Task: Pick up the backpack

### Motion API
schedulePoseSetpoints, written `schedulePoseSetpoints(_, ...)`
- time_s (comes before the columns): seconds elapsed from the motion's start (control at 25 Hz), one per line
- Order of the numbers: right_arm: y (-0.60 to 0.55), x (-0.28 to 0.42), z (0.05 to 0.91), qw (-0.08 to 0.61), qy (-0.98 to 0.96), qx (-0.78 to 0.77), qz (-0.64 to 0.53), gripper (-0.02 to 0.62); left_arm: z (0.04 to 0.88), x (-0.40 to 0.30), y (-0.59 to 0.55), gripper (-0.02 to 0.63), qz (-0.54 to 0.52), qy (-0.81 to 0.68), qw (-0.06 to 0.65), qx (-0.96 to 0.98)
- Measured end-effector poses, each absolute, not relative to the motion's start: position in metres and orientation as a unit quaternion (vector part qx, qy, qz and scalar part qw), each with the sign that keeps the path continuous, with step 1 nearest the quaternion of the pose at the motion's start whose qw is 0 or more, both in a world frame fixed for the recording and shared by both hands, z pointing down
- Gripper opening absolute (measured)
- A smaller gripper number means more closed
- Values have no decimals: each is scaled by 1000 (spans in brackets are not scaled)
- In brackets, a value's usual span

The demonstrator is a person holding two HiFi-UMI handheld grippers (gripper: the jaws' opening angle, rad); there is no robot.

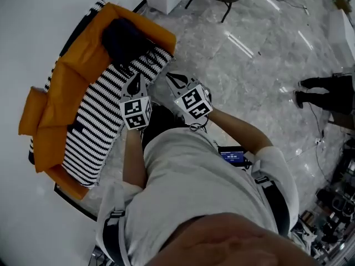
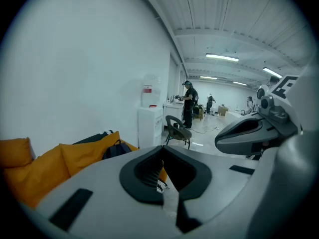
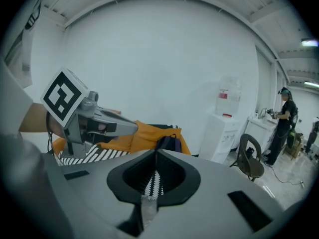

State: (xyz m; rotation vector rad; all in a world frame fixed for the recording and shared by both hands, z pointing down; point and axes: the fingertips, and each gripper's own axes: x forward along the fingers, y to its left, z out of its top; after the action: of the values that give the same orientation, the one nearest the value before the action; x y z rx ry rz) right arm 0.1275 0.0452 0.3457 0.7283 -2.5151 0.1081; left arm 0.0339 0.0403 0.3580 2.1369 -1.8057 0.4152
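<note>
Head view: backpack [image 1: 125, 37] sits at upper left of frame, on the far end of the sofa [image 1: 65, 96], leaning on the orange back cushions, above the b/w striped seat cover [image 1: 97, 123]. Nothing touching it.

Left gripper [image 1: 133, 82] and right gripper [image 1: 176, 80] are side by side at frame centre, both aimed at the sofa, short of the bag. Jaws pinched together on both, nothing between them. They need to open before any grab.

Handling, my guess: dark fabric bag, soft, will sag and fold when lifted. Weight unknown, prob light to moderate. Not fragile or slippery, but the body is too bulky to pinch.

Best hold: the top loop [image 3: 171, 135], visible in right gripper view, upper centre. Thin strap, fits narrow jaws. 2nd gripper on a shoulder strap or under the bag to stop swing.

Containers: the bag only. Can't tell if zipped or what's inside.
</note>
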Motion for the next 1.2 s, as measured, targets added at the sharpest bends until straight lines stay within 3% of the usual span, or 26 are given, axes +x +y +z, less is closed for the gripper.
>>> schedulePoseSetpoints(0.52, -41, 17, 404, 336, -922, 189, 39, 41, 400, -83, -27, 12, 159, -641, 215, 720)
schedulePoseSetpoints(1.2, -177, -70, 452, 339, -921, 178, 76, 41, 462, -184, -127, 12, 210, -641, 266, 689)
